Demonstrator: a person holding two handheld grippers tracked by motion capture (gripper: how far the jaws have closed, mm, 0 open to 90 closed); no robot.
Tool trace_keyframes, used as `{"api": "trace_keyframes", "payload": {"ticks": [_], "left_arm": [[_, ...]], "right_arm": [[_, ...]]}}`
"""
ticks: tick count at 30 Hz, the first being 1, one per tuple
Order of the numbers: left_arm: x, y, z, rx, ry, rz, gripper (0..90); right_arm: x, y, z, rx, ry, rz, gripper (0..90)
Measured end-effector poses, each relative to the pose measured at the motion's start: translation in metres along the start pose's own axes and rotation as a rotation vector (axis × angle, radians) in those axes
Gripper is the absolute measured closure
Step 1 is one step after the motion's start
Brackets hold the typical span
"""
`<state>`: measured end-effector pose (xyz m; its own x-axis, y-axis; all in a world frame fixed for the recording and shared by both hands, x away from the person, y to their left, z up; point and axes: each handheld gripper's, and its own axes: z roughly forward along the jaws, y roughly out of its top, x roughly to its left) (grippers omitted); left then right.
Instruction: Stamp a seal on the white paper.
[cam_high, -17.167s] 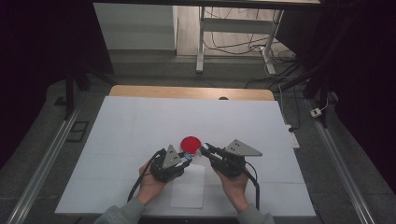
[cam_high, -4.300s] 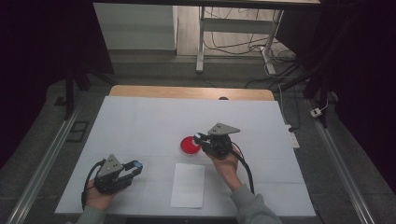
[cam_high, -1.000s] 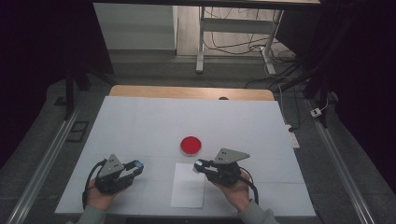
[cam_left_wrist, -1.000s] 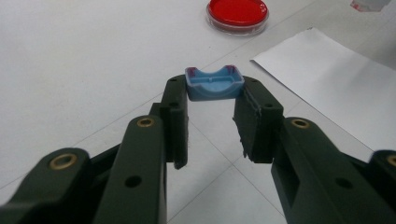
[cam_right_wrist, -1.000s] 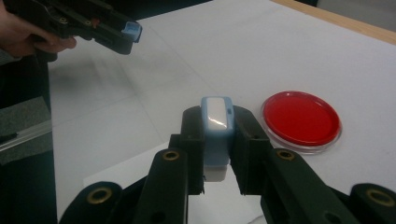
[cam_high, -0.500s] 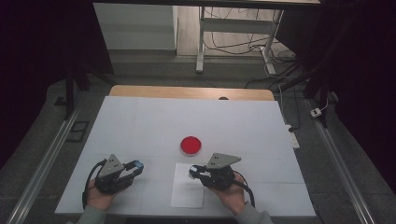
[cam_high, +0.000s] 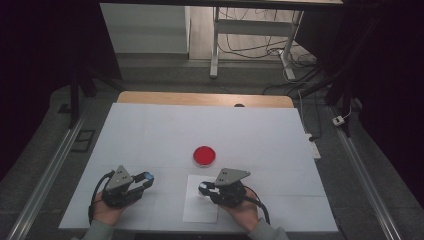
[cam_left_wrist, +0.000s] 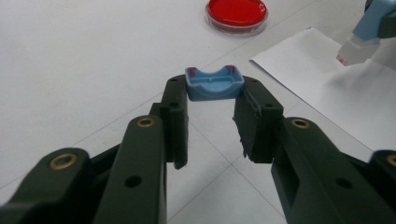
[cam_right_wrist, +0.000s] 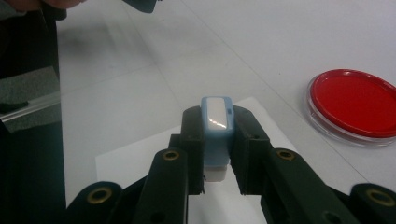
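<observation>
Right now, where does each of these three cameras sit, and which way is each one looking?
High view: fixed above the person's side, looking forward and down on the white table; both hands with the left gripper and right gripper show.
Left gripper view: rides the left gripper, looking along its jaws, which grip a blue cap.
Right gripper view: rides the right gripper, looking along its jaws, which grip a blue stamp above the white paper.
Shared: the red dish and the paper appear in all three.
</observation>
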<state>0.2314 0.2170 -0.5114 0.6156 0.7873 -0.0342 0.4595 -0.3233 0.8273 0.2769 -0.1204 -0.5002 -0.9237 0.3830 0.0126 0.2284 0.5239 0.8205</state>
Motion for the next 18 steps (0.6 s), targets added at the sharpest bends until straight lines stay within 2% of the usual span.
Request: {"api": "trace_keyframes", "payload": {"ticks": [6,18], "left_arm": [[0.0,0.0,0.0,0.001,-0.001,0.0,65.6],[-0.001,0.0,0.001,0.002,-0.005,0.001,65.6]], "right_arm": [[0.0,-0.002,0.004,0.01,-0.012,-0.022,75.6],[-0.002,-0.007,0.011,0.026,-0.028,-0.035,75.6]]}}
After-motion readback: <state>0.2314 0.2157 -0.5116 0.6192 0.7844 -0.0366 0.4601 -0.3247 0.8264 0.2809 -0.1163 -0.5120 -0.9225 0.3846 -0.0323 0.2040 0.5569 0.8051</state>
